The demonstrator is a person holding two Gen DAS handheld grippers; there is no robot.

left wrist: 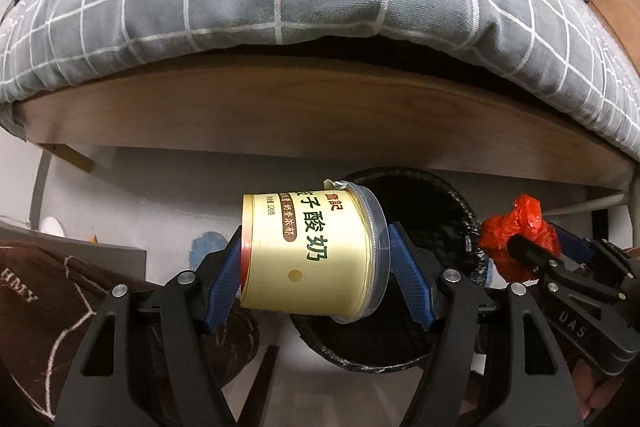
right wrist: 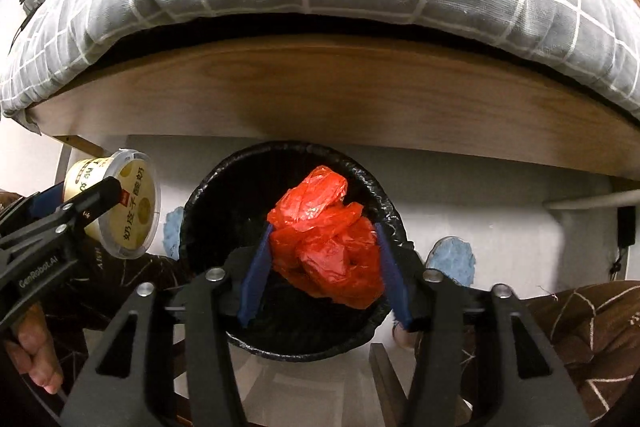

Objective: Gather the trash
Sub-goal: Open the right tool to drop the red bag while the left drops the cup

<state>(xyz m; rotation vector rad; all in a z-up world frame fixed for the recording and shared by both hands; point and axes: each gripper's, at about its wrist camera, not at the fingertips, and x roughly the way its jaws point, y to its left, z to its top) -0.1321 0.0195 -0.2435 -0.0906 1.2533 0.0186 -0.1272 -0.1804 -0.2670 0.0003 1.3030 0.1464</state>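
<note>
We hold both grippers pointing steeply down, side by side. Our left gripper (left wrist: 316,267) has its jaws set wide, the blue pads (left wrist: 224,279) pressing both ends of a cup (left wrist: 312,251) turned on its side. Our right gripper (right wrist: 324,267) stands just to its right, its jaws parted around a red bag (right wrist: 326,239); whether the pads grip it we cannot tell. Fingers (right wrist: 34,355) of our left hand curl around its handle, seen at the right wrist view's lower left edge.

Each black claw (left wrist: 316,281) (right wrist: 320,271) has blue ribbed pads, silver pivot screws, white lettering; the person wears brown patterned trousers (right wrist: 592,339).
</note>
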